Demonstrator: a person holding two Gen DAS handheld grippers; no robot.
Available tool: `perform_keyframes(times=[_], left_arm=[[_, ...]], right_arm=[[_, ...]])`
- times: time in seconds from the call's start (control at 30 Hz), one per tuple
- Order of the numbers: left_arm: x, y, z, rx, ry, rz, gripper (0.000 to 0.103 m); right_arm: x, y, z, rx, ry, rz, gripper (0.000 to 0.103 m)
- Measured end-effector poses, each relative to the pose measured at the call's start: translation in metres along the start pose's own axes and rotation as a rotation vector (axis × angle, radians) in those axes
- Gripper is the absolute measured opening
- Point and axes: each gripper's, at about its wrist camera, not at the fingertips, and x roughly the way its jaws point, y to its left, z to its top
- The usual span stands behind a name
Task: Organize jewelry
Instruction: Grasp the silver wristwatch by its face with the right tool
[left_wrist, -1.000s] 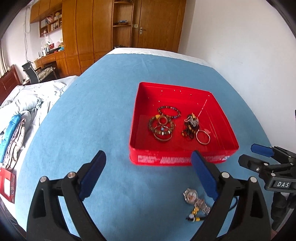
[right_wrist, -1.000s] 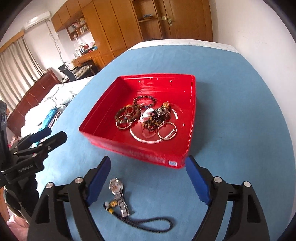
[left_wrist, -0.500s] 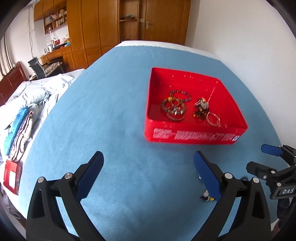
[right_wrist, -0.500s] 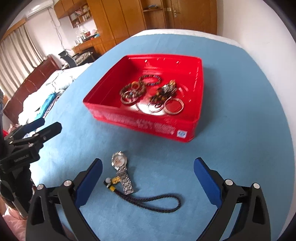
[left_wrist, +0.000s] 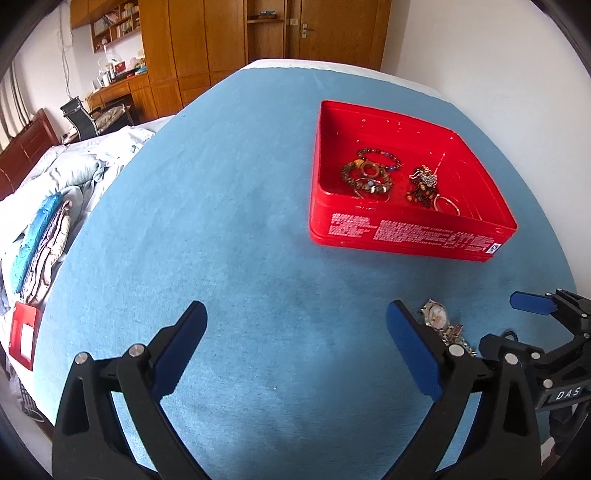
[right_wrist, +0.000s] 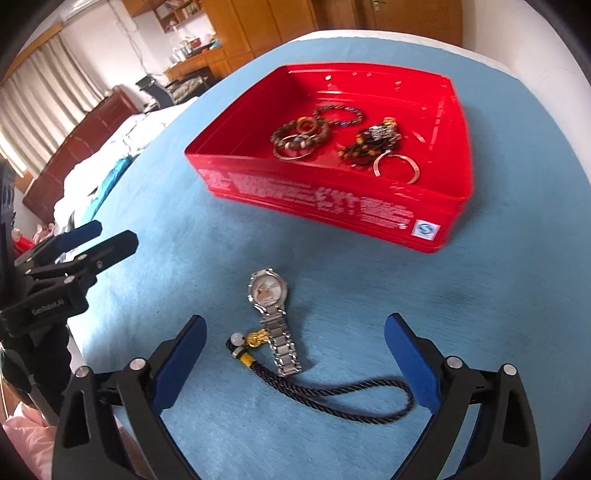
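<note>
Both tongs released over the blue cloth.
Right gripper (right_wrist: 293, 360), jaws just easing narrower, brackets the watch (right_wrist: 271, 312) and cord (right_wrist: 343, 397); left gripper (left_wrist: 295, 349) holds nothing; tray (right_wrist: 314, 195) beyond.

**Gloss, weave and metal**

The red tray (right_wrist: 332, 199) looks like glossy, smooth plastic with white print on its wall. The blue cloth (left_wrist: 229, 229) over the desk is matt and slightly napped. The wristwatch (right_wrist: 271, 306) has a polished metal case and link band; the cord (right_wrist: 343, 398) beside it is dark, twisted braid. Bracelets (right_wrist: 301, 134) in the tray mix shiny metal rings and beads. The wardrobe (left_wrist: 207, 40) is varnished wood.
</note>
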Motion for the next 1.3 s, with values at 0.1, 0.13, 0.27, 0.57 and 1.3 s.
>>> perform_keyframes(times=[0.1, 0.13, 0.27, 0.57, 1.3], left_arm=[[0.004, 0.002, -0.002, -0.004, 0.009, 0.004, 0.097], [0.005, 0.003, -0.002, -0.006, 0.013, 0.006, 0.097], [0.011, 0.008, -0.003, -0.019, 0.026, 0.012, 0.097], [0.018, 0.011, -0.004, -0.030, 0.040, 0.006, 0.097], [0.022, -0.048, -0.015, 0.065, 0.120, -0.169, 0.097]], right_arm=[[0.011, 0.004, 0.002, -0.018, 0.032, 0.018, 0.083], [0.016, 0.006, 0.004, -0.024, 0.045, 0.025, 0.080], [0.027, 0.010, 0.007, -0.042, 0.069, 0.040, 0.066], [0.044, 0.020, 0.013, -0.084, 0.100, 0.034, 0.050], [-0.013, -0.040, 0.008, 0.063, -0.027, -0.025, 0.030]])
